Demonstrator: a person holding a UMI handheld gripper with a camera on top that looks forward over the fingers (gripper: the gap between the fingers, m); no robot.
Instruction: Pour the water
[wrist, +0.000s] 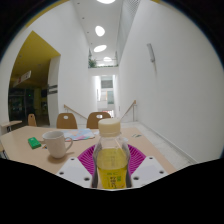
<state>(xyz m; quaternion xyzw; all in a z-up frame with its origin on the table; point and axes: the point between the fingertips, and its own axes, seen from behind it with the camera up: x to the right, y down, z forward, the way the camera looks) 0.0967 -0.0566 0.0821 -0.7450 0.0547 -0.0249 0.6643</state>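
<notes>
A clear bottle (111, 158) of yellow liquid with a pale yellow cap stands upright between my fingers. Its sides meet both magenta pads (88, 157), so my gripper (111, 172) is shut on the bottle. The bottle is held above a light wooden table (25, 146). A white mug (57, 145) stands on the table to the left of the bottle, its handle towards the fingers. The bottle's base is hidden below the fingers.
A small green object (35, 143) lies on the table left of the mug. Wooden chairs (66, 121) stand behind the table. A white wall runs along the right, and a corridor with ceiling lights leads away beyond the table.
</notes>
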